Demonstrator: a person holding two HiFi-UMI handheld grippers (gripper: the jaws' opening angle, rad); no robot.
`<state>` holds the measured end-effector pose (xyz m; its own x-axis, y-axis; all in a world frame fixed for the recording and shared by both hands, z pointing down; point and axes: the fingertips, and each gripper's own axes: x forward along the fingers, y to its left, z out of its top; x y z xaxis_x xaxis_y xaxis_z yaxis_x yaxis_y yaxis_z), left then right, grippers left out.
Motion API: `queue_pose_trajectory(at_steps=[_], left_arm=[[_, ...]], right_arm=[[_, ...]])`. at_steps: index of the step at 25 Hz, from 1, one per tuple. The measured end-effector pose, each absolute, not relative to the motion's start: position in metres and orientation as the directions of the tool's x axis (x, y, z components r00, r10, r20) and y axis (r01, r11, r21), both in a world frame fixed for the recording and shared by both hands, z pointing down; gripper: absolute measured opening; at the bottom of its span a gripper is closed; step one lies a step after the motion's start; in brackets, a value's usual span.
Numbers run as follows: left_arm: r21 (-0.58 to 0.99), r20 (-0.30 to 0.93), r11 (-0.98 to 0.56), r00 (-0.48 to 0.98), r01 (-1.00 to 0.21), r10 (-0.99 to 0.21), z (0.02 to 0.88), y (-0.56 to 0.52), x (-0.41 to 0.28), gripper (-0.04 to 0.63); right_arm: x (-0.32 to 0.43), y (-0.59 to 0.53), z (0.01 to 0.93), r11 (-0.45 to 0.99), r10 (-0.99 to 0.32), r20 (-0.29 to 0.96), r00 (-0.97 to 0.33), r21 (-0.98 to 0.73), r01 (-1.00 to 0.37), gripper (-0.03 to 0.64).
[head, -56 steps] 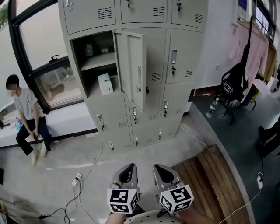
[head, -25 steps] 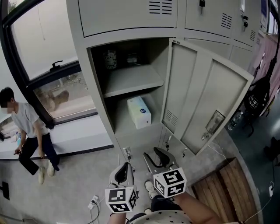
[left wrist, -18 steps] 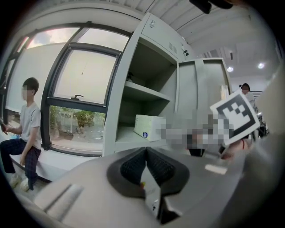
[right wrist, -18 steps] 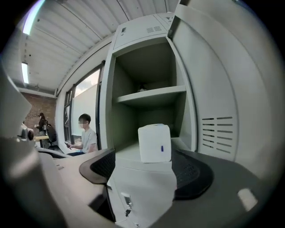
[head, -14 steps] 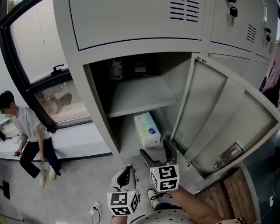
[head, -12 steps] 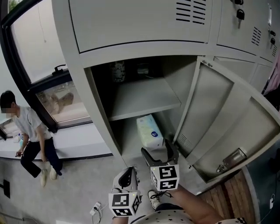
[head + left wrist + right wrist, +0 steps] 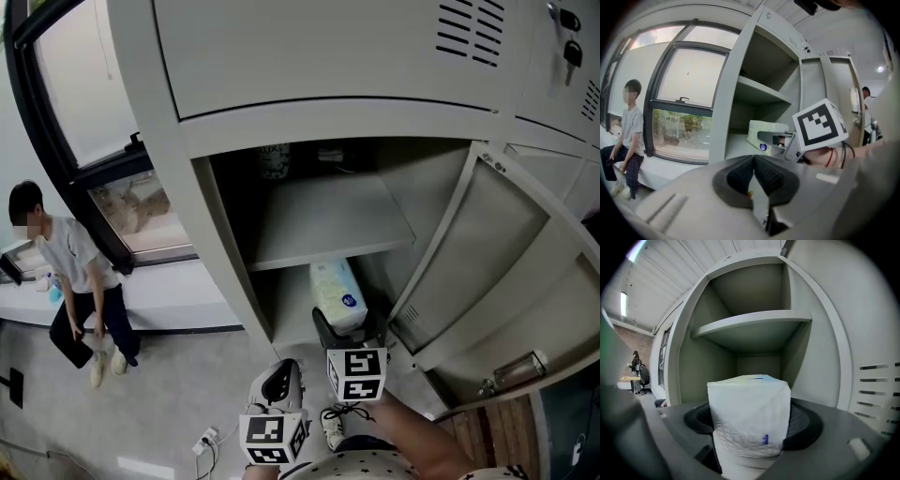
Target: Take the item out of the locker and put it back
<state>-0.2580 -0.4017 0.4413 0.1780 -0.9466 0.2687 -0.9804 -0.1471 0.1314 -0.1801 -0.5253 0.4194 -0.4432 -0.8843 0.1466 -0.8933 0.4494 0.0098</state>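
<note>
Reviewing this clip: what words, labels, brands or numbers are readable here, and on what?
No text here can be read.
Tissue pack: round blue logo, too small to read.
Container on the upper shelf: dark print, blurred.
Marker cubes: black square patterns, no words.

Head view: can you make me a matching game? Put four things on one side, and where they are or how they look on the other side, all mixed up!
Things:
1. white pack
2. locker door
3. left gripper
4. person

Places or states:
A. sitting by the window
B. swung wide open
C. under the shelf, inside the locker
D. shut, with nothing in it

Pairs: 1-C, 2-B, 3-D, 4-A.
</note>
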Motion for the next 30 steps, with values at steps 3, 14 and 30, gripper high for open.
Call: queue_pose_trajectory(at_steps=[3,14,30], left_arm=[[0.13,0.271,-0.153,0.184,-0.98,-0.945,0.443,-0.398,-0.254,0.006],[0.121,0.239,-0.169,0.194,-0.978,-0.951,0.441,-0.343,-0.245,0.006],[0.124,0.221,-0.168,0.192,-0.978,-0.956,0.443,-0.242,-0.221,0.006]], right_arm=[[-0.176,-0.518,0.419,0.454,-0.881,0.145,-0.449,-0.002,-0.891,0.385],[-0.149,-0.416,0.41,0.472,-0.877,0.09,-0.473,-0.033,-0.881,0.38],[-0.114,-0.267,0.424,0.488,-0.863,0.118,-0.491,-0.052,-0.871,0.38]])
